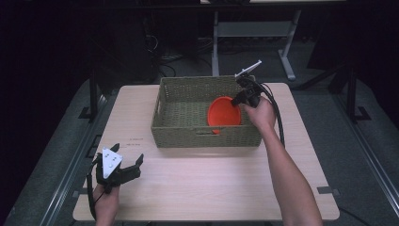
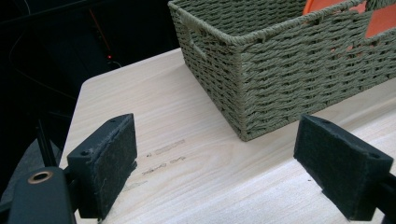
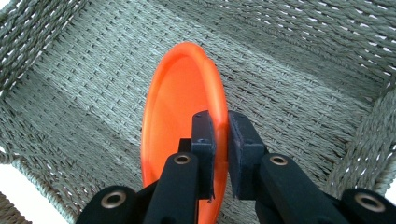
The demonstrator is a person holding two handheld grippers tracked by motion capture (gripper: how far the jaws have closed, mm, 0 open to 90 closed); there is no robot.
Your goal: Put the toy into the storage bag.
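While the table [image 1: 202, 188] carries little else, the woven basket [image 1: 183, 134] stands toward its far middle, a deep rectangular container of grey-green cord with a handle slot in its near wall. Inside its right half an orange plate [image 1: 224, 112] is held on edge, tilted, with its lower rim down among the basket walls; whether that rim already touches the basket floor cannot be told from these views. The right gripper [image 3: 219, 140] reaches in over the right end of the basket, and the right gripper view shows its two black jaws closed on the plate's rim, one pad on the inner face and one on the outer, so the plate hangs from that grip. The left gripper [image 1: 126, 162] rests at the near left corner of the table, well apart from the basket; in the left gripper view its jaws stand wide apart with nothing between them, bare tabletop showing in the gap. The step in hand appears to be the placing of the plate into the basket. The next move probably calls for lowering the plate until it bears on the woven floor, laying it toward flat, and only then parting the jaws. Releasing too early would likely let the plate drop and knock against the right wall. The left gripper has no evident part in this step.
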